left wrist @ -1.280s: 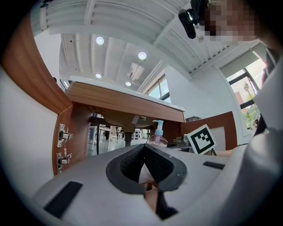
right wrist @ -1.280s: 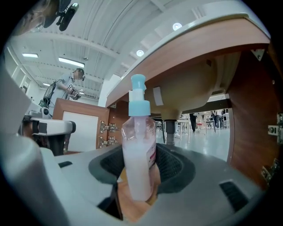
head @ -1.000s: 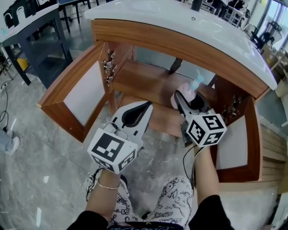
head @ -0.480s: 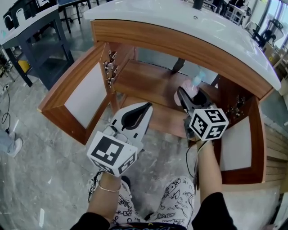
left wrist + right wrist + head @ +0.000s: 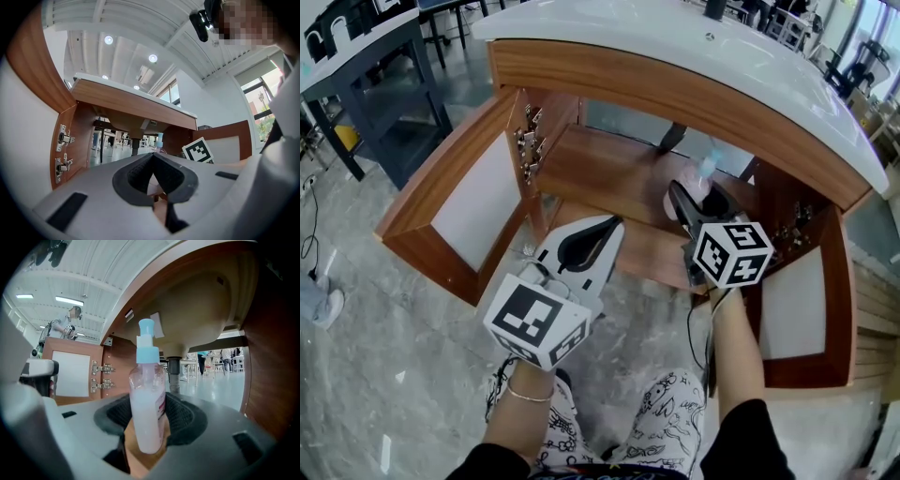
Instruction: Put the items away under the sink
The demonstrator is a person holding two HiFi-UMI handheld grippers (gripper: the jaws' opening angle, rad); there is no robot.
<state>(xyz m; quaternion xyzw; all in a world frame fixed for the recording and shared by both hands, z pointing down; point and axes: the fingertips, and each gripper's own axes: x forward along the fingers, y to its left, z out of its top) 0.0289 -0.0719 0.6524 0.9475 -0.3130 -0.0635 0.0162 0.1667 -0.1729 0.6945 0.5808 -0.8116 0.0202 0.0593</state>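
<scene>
A clear pump bottle (image 5: 146, 380) of pink liquid with a light-blue pump stands upright between my right gripper's (image 5: 149, 401) jaws, which are shut on its body. In the head view the right gripper (image 5: 694, 192) holds the pump bottle (image 5: 701, 178) just inside the open cabinet, over the right part of its wooden floor (image 5: 600, 169) and under the white sink top (image 5: 675, 47). My left gripper (image 5: 614, 222) hovers in front of the cabinet's lower edge, shut and empty. In the left gripper view my left gripper's (image 5: 152, 158) tips meet with nothing between them.
Both cabinet doors stand open: the left door (image 5: 459, 202) swings out to the left, the right door (image 5: 792, 300) to the right. A dark drain pipe (image 5: 667, 139) drops at the cabinet's back. A dark table (image 5: 366, 56) stands far left. The person's knees (image 5: 656, 422) are below.
My right gripper has carried the bottle a little further into the cabinet and slightly lower. The left gripper has stayed where it was.
</scene>
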